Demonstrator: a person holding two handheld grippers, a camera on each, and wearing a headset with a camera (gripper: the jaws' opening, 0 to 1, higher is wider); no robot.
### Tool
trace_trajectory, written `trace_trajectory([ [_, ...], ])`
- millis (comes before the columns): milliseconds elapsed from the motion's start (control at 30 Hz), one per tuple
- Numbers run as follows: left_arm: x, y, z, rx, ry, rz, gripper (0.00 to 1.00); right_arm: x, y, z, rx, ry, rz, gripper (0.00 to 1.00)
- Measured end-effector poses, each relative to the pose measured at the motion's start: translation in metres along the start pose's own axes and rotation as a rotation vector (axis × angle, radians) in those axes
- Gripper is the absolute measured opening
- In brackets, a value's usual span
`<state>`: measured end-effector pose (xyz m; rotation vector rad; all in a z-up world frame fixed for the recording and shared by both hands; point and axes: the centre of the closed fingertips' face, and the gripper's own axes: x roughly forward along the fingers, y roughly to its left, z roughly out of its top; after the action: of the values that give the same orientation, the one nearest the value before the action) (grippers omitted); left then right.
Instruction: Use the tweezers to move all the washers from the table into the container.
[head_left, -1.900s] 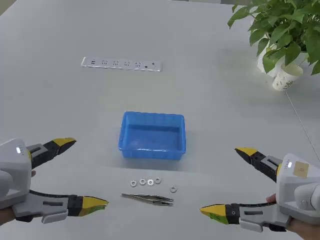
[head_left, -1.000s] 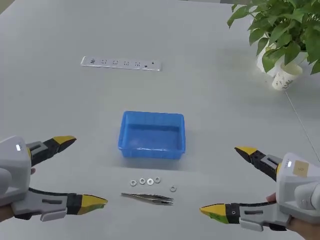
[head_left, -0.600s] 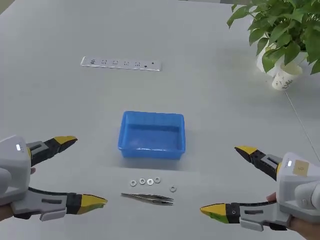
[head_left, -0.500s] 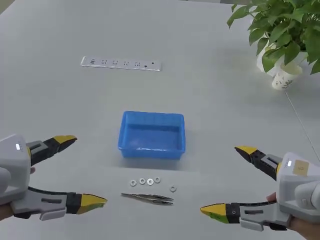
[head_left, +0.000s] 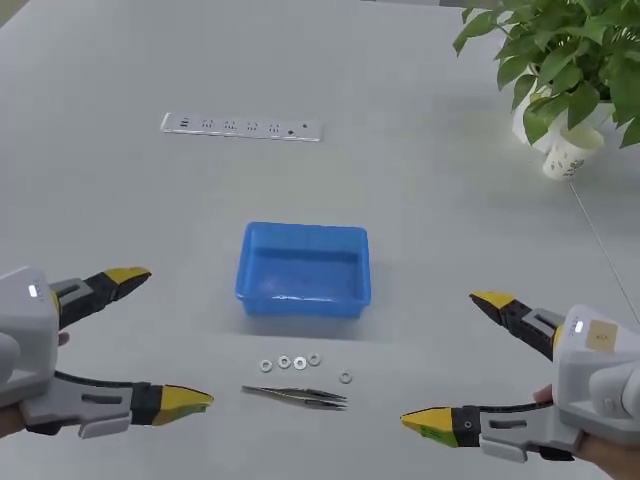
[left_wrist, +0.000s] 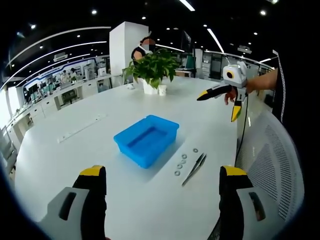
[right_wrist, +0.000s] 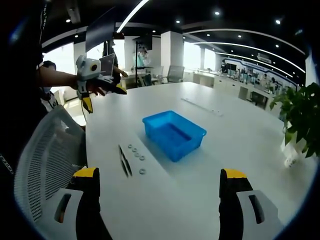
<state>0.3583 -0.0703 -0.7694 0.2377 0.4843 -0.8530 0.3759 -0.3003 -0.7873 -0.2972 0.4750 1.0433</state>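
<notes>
My left hand-held gripper and right hand-held gripper, both released wide, flank the container; washers and tweezers lie on its near side.

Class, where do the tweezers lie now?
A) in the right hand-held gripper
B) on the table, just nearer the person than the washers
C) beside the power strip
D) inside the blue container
B: the tweezers lie on the table, on the near side of the washers.

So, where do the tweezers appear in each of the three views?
Head view: tweezers low centre, just below the washers.
Left gripper view: tweezers right of centre.
Right gripper view: tweezers left of centre.
Shared landmark: blue container, beyond the washers.
</notes>
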Motion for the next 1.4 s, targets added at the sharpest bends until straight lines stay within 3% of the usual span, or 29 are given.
trace_trajectory([
  [400, 0.001, -0.002, -0.003, 0.011, 0.021, -0.017, 0.98, 0.0, 0.0, 0.001, -0.002, 0.001, 0.004, 1.0],
  [733, 0.009, -0.011, -0.011, 0.042, 0.079, -0.073, 0.92, 0.004, 0.004, 0.0, -0.016, 0.021, 0.025, 1.0],
  [1067, 0.019, -0.025, -0.02, 0.093, 0.124, -0.158, 0.77, 0.013, 0.011, -0.003, -0.041, 0.042, 0.063, 0.96],
  [1400, 0.035, -0.035, -0.028, 0.146, 0.16, -0.231, 0.6, 0.024, 0.023, -0.01, -0.086, 0.077, 0.118, 0.84],
])
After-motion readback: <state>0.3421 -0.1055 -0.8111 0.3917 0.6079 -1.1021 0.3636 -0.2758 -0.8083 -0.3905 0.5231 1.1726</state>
